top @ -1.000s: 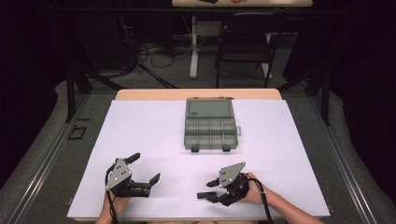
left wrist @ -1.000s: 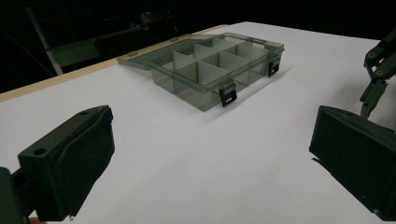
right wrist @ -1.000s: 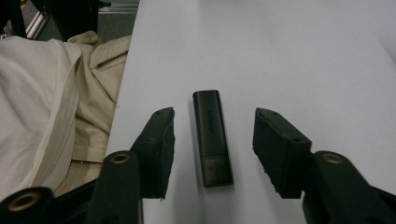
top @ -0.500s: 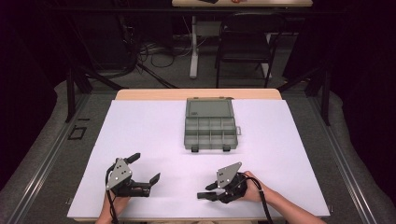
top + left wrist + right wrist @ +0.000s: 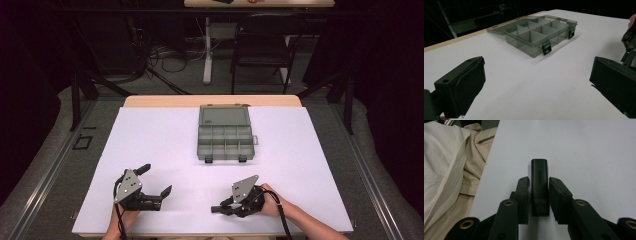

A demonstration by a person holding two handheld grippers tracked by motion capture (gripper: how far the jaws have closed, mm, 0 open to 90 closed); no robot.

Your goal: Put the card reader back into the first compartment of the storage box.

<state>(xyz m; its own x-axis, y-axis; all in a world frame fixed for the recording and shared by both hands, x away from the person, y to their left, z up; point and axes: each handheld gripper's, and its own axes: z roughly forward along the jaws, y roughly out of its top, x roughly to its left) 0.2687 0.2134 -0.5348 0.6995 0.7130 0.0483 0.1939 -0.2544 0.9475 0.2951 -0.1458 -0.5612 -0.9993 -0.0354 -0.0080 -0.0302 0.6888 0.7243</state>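
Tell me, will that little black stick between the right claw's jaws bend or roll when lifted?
Probably neither. The black stick looks like a rigid, flat-sided block, so it should stay stiff and not roll. It seems small and light. The right claw flanks its smooth sides, so it might slip.

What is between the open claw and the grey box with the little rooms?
Nothing: in the left gripper view, only bare white table lies between the left gripper and the box.

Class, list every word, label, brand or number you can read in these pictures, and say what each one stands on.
Black stick between the right gripper pads: one line of raised lettering along its length, too blurred to read.
Box: no text.
Left gripper: no text.
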